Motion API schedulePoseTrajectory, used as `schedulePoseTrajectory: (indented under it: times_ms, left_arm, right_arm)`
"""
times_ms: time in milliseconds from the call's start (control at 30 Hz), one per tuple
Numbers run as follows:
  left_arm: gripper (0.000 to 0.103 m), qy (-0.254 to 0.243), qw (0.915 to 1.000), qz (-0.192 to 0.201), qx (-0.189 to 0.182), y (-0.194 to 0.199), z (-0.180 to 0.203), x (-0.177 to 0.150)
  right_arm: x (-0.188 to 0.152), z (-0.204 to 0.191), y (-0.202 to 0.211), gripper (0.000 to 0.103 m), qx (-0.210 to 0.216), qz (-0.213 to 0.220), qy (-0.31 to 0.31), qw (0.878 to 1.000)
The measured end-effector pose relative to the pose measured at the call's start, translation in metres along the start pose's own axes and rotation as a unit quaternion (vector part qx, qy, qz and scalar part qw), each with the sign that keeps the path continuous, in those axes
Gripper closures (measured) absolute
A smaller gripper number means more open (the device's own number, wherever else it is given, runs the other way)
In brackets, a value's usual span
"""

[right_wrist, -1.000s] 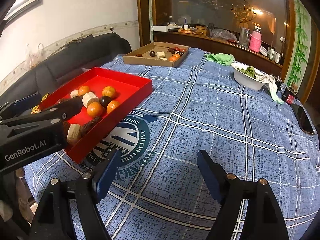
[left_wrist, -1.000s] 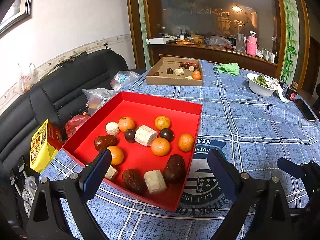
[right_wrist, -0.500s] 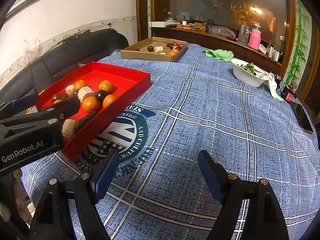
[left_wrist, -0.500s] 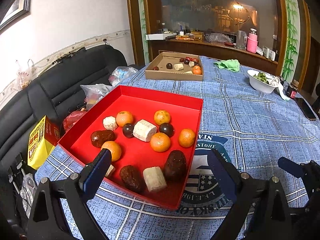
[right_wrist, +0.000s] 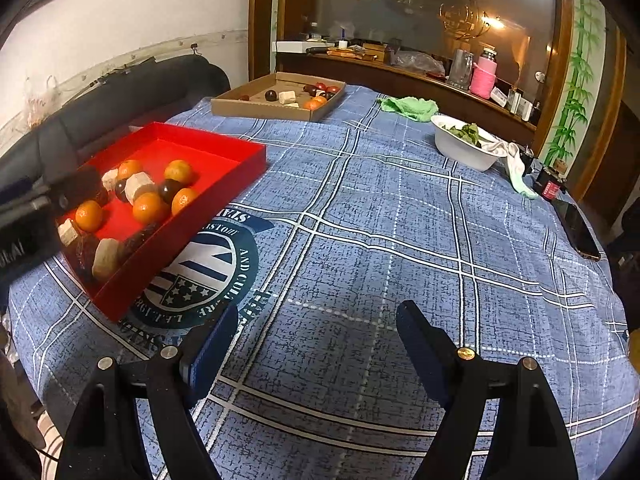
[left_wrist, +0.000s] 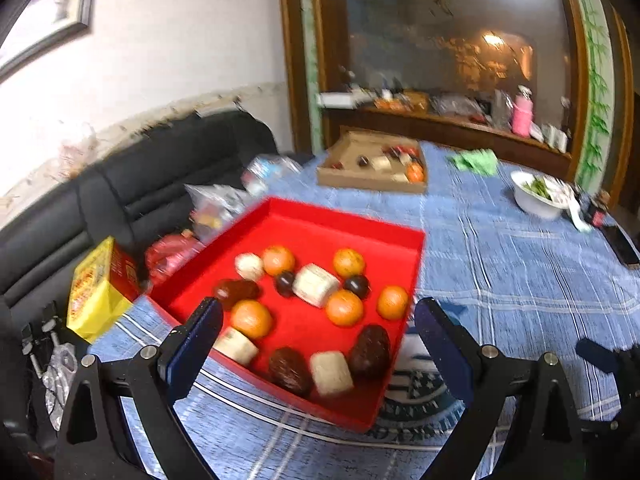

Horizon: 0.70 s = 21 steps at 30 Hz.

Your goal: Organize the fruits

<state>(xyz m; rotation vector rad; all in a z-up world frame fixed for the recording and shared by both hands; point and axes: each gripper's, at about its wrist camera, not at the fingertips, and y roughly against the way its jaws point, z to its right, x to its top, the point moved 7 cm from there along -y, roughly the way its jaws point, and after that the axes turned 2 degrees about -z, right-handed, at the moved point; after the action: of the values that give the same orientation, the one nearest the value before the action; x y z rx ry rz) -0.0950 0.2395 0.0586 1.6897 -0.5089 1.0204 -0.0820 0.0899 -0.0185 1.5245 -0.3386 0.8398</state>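
- The red tray sits on the tabletop at its near left edge, partly over a round printed crest on the blue checked cloth.
- Inside lie loose fruits and blocks: five oranges, one of them near the middle; two small dark round fruits, one beside it; pale blocks such as the one at the centre; and dark brown lumps, one near the front rim.
- Most pieces cluster in the near half of the tray; the far half shows bare red floor.
- The left hand-held gripper hovers over the tray's front rim with its fingers spread wide and nothing between them; a pale block lies just beside its left finger.
- The right hand-held gripper is also spread wide and holds nothing, above bare cloth to the right of the tray and well apart from it.
- At the far side of the tabletop stands a cardboard tray with more fruit and a pale block.
- Further right are a green cloth, a white bowl of greens and a dark phone at the edge.
- Left of the tabletop is a black sofa with plastic bags and a yellow box.
- The left wrist view is blurred.
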Motion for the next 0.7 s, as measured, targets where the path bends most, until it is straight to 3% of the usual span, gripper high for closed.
schedulePoseTrajectory:
  times_ms: [133, 167, 300, 333, 467, 700]
  left_arm:
    - [0.006, 0.013, 0.9939, 0.088, 0.065, 0.037, -0.014, 0.016]
    - [0.0, 0.017, 0.9904, 0.112, 0.08, 0.048, -0.017, 0.019]
    - [0.0, 0.037, 0.9733, 0.194, 0.116, 0.085, -0.023, 0.02]
    - [0.0, 0.034, 0.974, 0.193, 0.113, 0.084, -0.024, 0.022]
    - [0.0, -0.007, 0.9881, 0.127, 0.086, 0.063, -0.01, 0.015]
    - [0.0, -0.022, 0.9933, 0.094, 0.064, 0.054, 0.004, 0.004]
  right_arm:
    - [0.001, 0.002, 0.006, 0.017, 0.0, 0.009, -0.002, 1.0]
    - [0.001, 0.003, 0.008, 0.017, 0.0, 0.013, -0.002, 1.0]
    - [0.004, 0.002, 0.019, 0.017, 0.002, 0.031, -0.002, 1.0]
    - [0.005, 0.002, 0.022, 0.016, 0.002, 0.035, 0.0, 0.999]
    - [0.004, -0.001, 0.028, 0.015, 0.004, 0.045, 0.007, 0.999]
    - [0.002, 0.0, 0.033, 0.013, -0.008, 0.05, 0.016, 0.999]
